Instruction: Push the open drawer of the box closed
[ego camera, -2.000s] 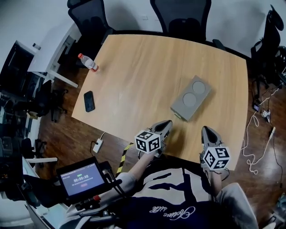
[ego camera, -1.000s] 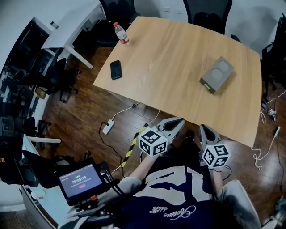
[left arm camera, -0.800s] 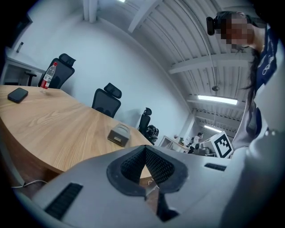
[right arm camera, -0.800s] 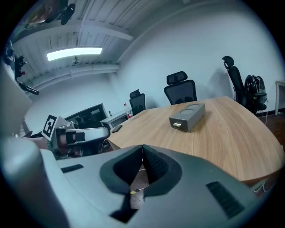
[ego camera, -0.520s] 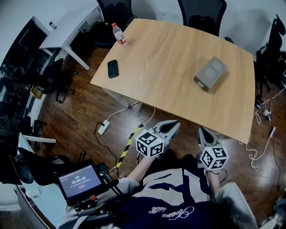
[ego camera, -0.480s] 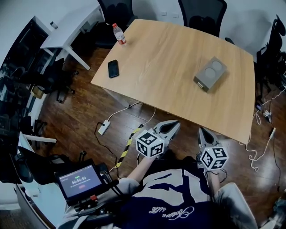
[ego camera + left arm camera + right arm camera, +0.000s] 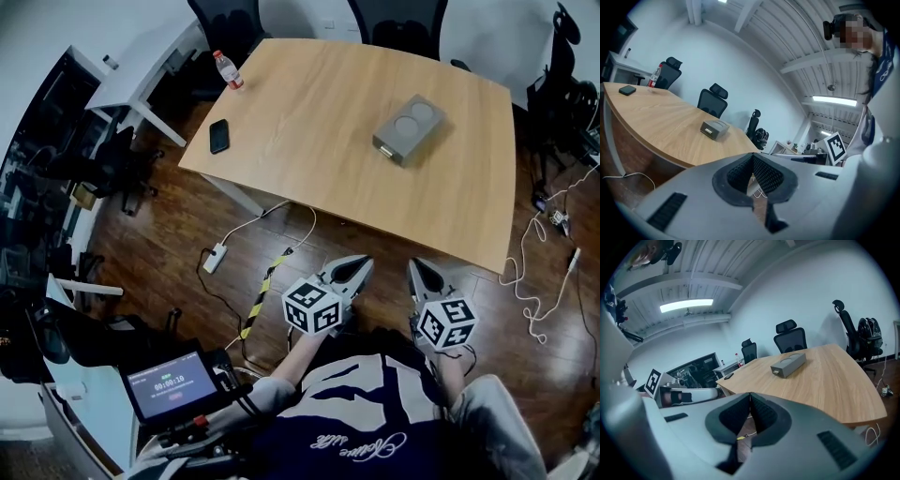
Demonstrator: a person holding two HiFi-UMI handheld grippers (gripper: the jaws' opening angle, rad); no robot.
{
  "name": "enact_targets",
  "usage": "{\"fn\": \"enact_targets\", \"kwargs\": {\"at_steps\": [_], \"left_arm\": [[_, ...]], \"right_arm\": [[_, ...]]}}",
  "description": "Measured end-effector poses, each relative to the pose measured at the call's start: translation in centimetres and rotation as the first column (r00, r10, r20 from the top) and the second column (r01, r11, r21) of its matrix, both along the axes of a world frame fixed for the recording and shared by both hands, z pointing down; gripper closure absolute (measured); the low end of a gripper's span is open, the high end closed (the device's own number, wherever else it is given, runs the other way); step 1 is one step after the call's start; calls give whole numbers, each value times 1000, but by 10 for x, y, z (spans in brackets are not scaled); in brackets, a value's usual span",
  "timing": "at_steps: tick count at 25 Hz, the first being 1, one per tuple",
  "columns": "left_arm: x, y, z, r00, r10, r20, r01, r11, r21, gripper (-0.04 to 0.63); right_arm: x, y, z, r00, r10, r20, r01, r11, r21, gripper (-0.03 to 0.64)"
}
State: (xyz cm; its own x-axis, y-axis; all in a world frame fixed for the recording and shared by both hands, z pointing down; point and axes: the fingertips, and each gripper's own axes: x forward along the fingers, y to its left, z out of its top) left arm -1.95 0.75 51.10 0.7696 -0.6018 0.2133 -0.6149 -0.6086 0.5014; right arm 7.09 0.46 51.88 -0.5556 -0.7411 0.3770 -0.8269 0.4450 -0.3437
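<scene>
The grey box, with two round hollows in its top, lies on the far right part of the wooden table. Its drawer end faces me, with a small handle; the box is too far away to tell how far out the drawer stands. It is small in the left gripper view and in the right gripper view. My left gripper and right gripper hang side by side over the floor, well short of the table's near edge. Both are shut with nothing in them, as the left and right close-ups show.
A water bottle and a black phone sit at the table's left end. Office chairs stand behind the table. A power strip and cables lie on the wooden floor. A timer screen sits at lower left.
Both grippers were at the table's near edge two seconds ago. They now hang over the floor, and the table and box look farther away. The jaws stayed shut.
</scene>
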Motion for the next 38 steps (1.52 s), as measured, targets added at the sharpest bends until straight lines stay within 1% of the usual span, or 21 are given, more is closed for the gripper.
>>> {"fn": "enact_targets", "kwargs": {"at_steps": [5, 8, 10, 12, 17, 23, 28, 33, 36, 38], "left_arm": [[40, 46, 13, 1000, -28, -2, 28, 999, -38, 593], [58, 79, 16, 999, -30, 16, 31, 998, -52, 594], [67, 99, 14, 999, -30, 28, 32, 998, -58, 594], [69, 110, 11, 999, -37, 34, 39, 998, -58, 594], [65, 107, 6, 998, -49, 41, 50, 998, -38, 594], [60, 106, 1, 998, -63, 11, 63, 998, -15, 594], [54, 107, 7, 998, -55, 23, 55, 998, -6, 593], [23, 121, 1, 996, -85, 17, 85, 996, 15, 593], [2, 136, -9, 995, -96, 11, 96, 995, 17, 594], [-5, 144, -15, 995, -97, 5, 97, 995, 13, 594]], "right_arm": [[38, 39, 3, 999, -24, 21, 24, 1000, 1, 618], [54, 63, 2, 999, -33, 38, 33, 999, 4, 618], [62, 81, 0, 998, -40, 47, 40, 999, 1, 618], [63, 90, -2, 997, -51, 57, 51, 999, -1, 618], [54, 95, -6, 995, -68, 74, 67, 998, 20, 618], [48, 105, -10, 995, -74, 68, 71, 996, 48, 618], [39, 100, -4, 994, -91, 62, 87, 994, 65, 618], [10, 113, -6, 992, -112, 64, 108, 992, 67, 618], [-10, 129, -18, 991, -122, 50, 118, 991, 68, 618], [-17, 137, -25, 992, -122, 43, 119, 991, 66, 618]]}}
